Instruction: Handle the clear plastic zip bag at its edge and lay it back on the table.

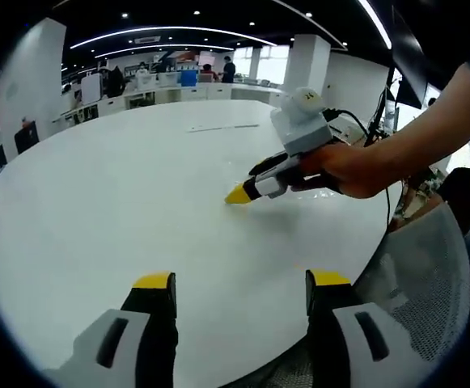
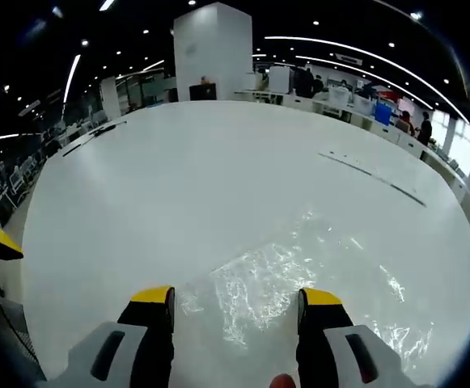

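Observation:
The clear plastic zip bag (image 2: 299, 275) lies flat and crinkled on the white table (image 2: 218, 153), glinting under the lights. My right gripper (image 2: 236, 296) is open, its yellow-tipped jaws spread wide just over the bag's near edge with nothing pinched between them. In the left gripper view a hand holds that right gripper (image 1: 239, 194) low, with its tip near the table (image 1: 121, 178). Nearer the table's front edge, my left gripper (image 1: 240, 279) is open and holds nothing. A yellow fingertip (image 2: 4, 242) of the left gripper pokes into the right gripper view at the far left.
A thin dark strip (image 2: 372, 174) lies on the far part of the table. A grey mesh chair back (image 1: 417, 275) stands at the table's edge beside the person's arm. Office desks, a white pillar (image 2: 213, 48) and people are far behind.

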